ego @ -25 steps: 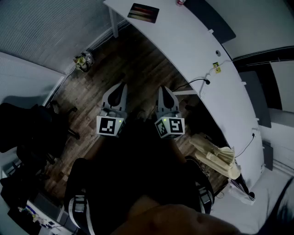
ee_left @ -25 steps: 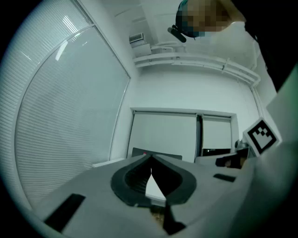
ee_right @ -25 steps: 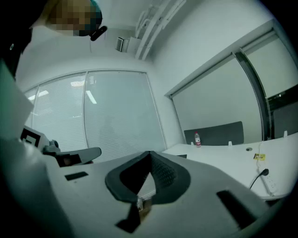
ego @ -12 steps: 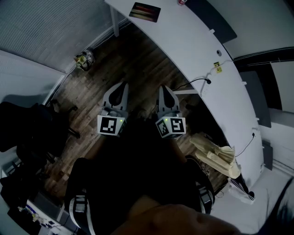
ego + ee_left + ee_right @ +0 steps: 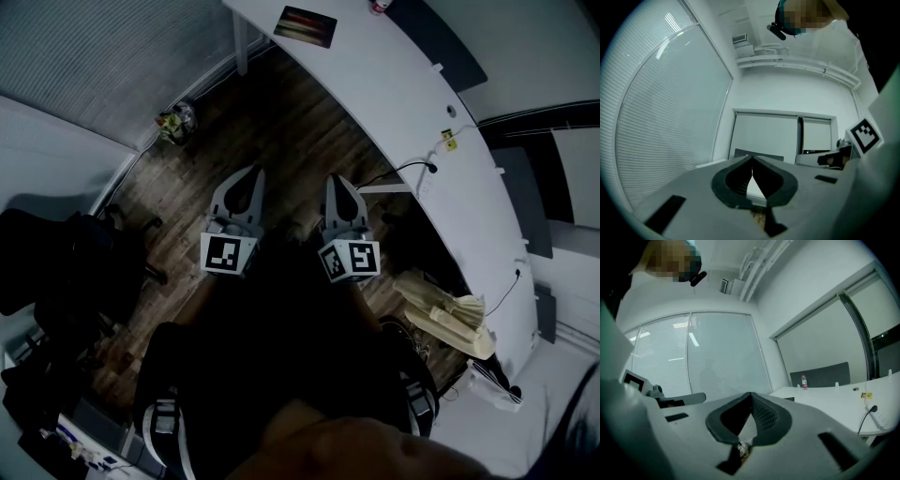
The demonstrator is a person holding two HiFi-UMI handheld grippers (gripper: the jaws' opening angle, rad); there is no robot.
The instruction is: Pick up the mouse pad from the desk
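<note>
The mouse pad (image 5: 307, 25), dark with coloured stripes, lies flat on the far end of the long white desk (image 5: 422, 122). My left gripper (image 5: 249, 174) and right gripper (image 5: 337, 180) hang side by side over the wooden floor, well short of the pad and pointing toward it. Both are shut with nothing between the jaws. The left gripper view shows the left gripper (image 5: 751, 158) closed against a window wall. In the right gripper view the right gripper (image 5: 750, 394) is closed, and a thin dark edge (image 5: 789, 399) on the desk just past it may be the pad.
A red-capped bottle (image 5: 804, 380) stands on the desk beyond the pad, beside a dark panel. A black cable (image 5: 403, 172) hangs off the desk edge. A small potted plant (image 5: 175, 120) sits on the floor by the wall, black chairs (image 5: 66, 272) at left, a pale bag (image 5: 450, 314) at right.
Both grippers have moved a little forward toward the desk, side by side. Their jaws stay shut.
</note>
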